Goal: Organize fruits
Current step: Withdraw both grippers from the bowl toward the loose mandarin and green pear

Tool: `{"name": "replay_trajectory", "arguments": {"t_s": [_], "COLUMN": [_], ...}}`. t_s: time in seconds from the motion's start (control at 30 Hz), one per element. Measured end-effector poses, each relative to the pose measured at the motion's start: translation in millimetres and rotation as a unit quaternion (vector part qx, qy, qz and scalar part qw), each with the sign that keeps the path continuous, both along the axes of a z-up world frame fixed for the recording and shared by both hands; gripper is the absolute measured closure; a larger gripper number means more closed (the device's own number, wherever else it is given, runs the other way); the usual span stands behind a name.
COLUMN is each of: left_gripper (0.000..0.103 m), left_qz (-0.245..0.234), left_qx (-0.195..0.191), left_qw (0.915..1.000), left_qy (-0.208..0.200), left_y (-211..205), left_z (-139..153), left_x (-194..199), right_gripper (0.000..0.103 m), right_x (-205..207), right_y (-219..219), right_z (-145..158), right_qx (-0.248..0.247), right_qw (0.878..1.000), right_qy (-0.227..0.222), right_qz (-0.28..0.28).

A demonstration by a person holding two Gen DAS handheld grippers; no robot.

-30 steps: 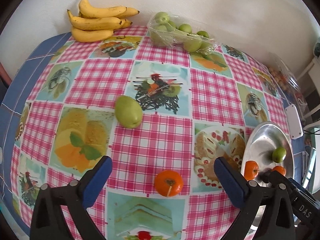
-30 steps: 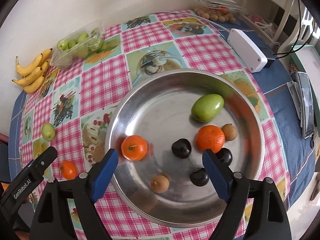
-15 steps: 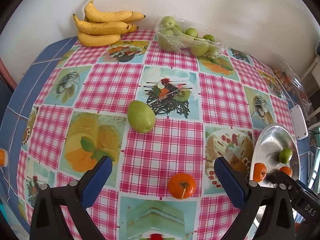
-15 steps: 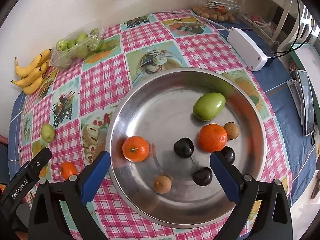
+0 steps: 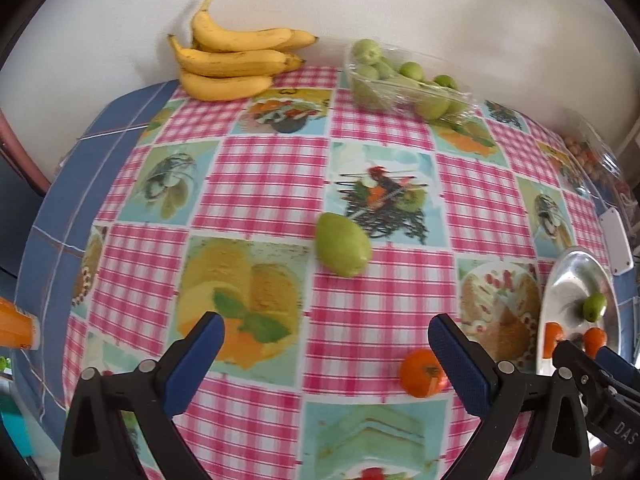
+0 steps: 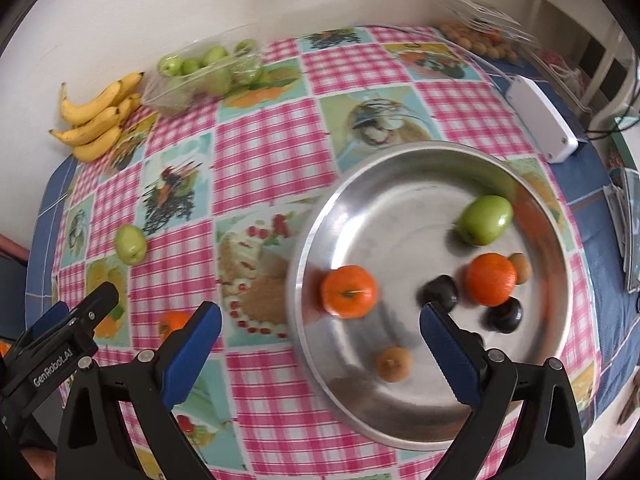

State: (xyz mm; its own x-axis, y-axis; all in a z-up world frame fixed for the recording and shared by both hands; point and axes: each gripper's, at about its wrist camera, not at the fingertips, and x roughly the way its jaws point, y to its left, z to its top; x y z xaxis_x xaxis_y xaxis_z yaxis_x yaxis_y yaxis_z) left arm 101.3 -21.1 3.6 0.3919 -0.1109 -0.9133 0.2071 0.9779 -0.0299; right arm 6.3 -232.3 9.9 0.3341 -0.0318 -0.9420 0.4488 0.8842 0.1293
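A green fruit (image 5: 342, 245) lies on the checked tablecloth, ahead of my open left gripper (image 5: 322, 334). An orange mandarin (image 5: 422, 372) sits just beside that gripper's right finger (image 5: 456, 356), and shows again in the right wrist view as the mandarin (image 6: 172, 322). My right gripper (image 6: 320, 328) stands wide open and empty above the left rim of the steel bowl (image 6: 400, 168). In the bowl lie two mandarins (image 6: 349, 291), a green fruit (image 6: 485, 219), dark cherries (image 6: 503, 315) and small brown fruits (image 6: 393, 363). The loose green fruit (image 6: 130, 243) lies far left of the bowl.
A banana bunch (image 5: 236, 65) and a clear tray of green fruits (image 5: 404, 82) stand against the back wall. A white box (image 6: 540, 120) and a clear pack of small fruits (image 6: 480, 32) sit at the right, with a chair (image 6: 592, 40) behind.
The right gripper's jaws widened, then it slid left from over the bowl's middle to its left rim. The left gripper moved left, so the mandarin now lies by its right finger.
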Motion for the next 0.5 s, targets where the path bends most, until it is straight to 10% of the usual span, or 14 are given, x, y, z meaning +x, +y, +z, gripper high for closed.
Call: {"name": "replay_trajectory", "arguments": {"t_s": [0.5], "left_gripper": [0.000], "left_qz": [0.059], "left_qx": [-0.007], "left_qw": [0.9982], "left_qy": [0.007], "left_y": [58.9], "left_z": [-0.6], "left_x": [17.2], "right_gripper": [0.004], "right_x": [22.2], "right_y": [57.8], "right_z": [-5.5], "right_qx": [-0.002], "right_qw": [0.998], "right_qy": [0.001], "right_qz": [0.060]}}
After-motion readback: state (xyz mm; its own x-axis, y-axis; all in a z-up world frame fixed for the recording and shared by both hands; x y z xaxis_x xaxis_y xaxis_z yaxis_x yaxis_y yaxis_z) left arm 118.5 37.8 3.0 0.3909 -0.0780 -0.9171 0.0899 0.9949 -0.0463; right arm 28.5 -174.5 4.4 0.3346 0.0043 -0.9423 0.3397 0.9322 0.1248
